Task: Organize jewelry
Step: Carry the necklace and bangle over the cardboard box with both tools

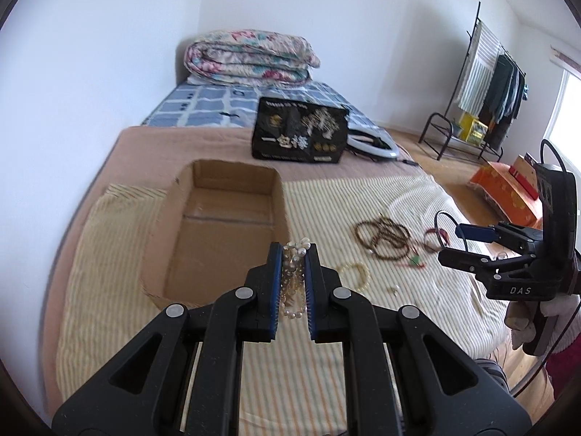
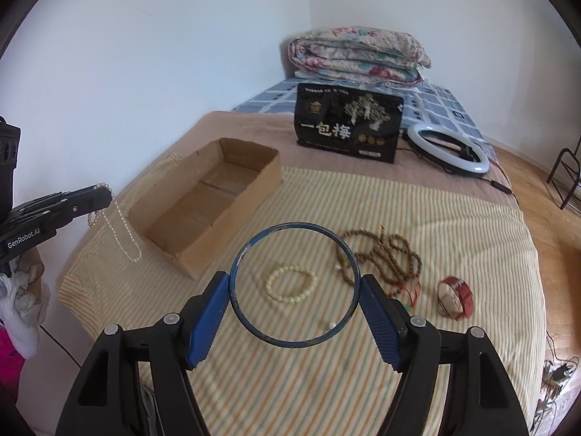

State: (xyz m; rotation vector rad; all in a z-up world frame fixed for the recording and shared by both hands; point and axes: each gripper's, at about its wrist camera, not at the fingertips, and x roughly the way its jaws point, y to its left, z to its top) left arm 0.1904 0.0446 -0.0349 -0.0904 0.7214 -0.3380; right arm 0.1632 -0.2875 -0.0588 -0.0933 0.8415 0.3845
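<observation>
Clamping a pearl necklace [image 1: 295, 276], left hand-held gripper [image 1: 293, 254] — right hand-held gripper [image 2: 295, 285] grips bangle [image 2: 254, 245].

We're in a home bedroom: a bed [image 2: 363, 381] under a striped cover fills the floor space, a folded floral quilt [image 2: 357, 54] stacked at its far end against the white wall, and beyond the bed's far side a clothes rack [image 1: 486, 83] hung with garments on wood flooring.
</observation>
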